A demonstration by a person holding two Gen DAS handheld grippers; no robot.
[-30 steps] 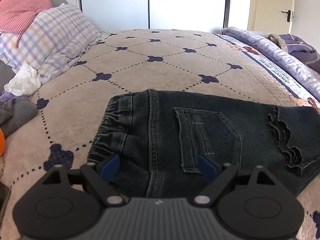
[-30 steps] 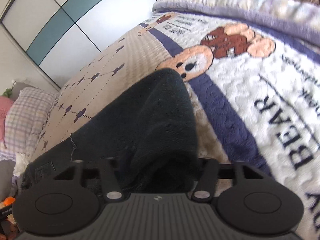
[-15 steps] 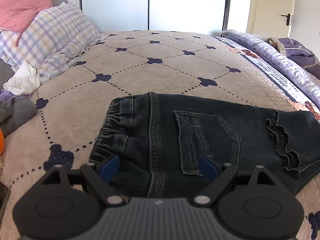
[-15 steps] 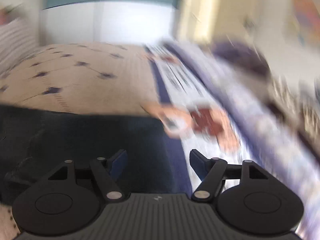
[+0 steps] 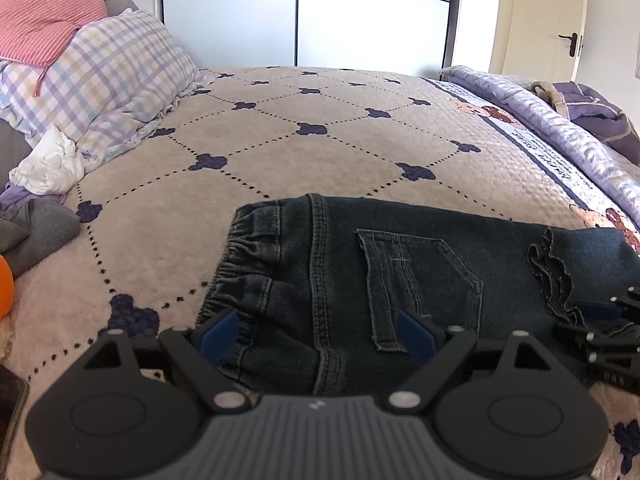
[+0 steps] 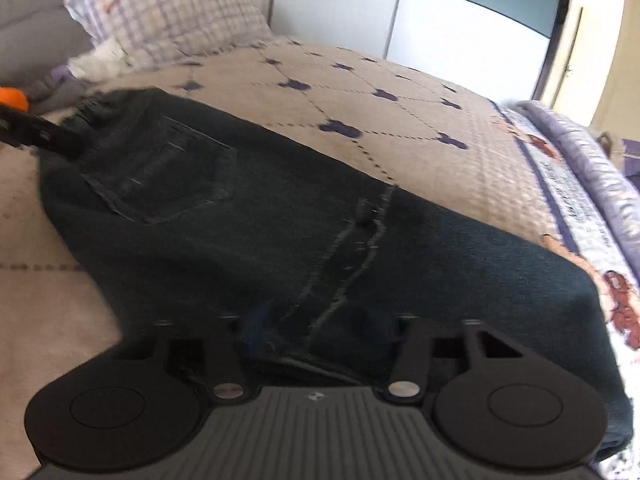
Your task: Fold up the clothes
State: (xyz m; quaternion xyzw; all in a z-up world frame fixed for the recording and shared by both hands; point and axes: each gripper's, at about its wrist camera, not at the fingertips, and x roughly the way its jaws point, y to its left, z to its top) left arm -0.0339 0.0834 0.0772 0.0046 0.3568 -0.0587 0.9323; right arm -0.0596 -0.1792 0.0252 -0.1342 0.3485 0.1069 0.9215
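Note:
Dark denim jeans (image 5: 420,264) lie folded on the bed, elastic waist to the left and frayed hem (image 5: 552,276) to the right. My left gripper (image 5: 318,332) stands open at the near edge of the waist, its blue pads (image 5: 220,332) straddling the denim without pinching it. My right gripper (image 6: 318,326) is at the near edge by the frayed hem (image 6: 352,248); its jaws are closing, with bunched denim (image 6: 200,200) between the pads. It shows at the right edge of the left wrist view as the right gripper (image 5: 600,314), and the left gripper (image 6: 40,136) reaches in at far left.
The beige quilted bedspread (image 5: 320,152) stretches ahead. A checked pillow (image 5: 116,80), white cloth (image 5: 48,164) and grey garment (image 5: 36,236) sit at the left. A purple blanket (image 5: 560,128) with clothing runs along the right. A wardrobe (image 5: 296,20) and a door (image 5: 560,20) stand behind.
The right gripper let go of the raised jeans leg, rolled level, swung left to the near edge by the hem, and its jaws opened then narrowed. The left gripper stayed put.

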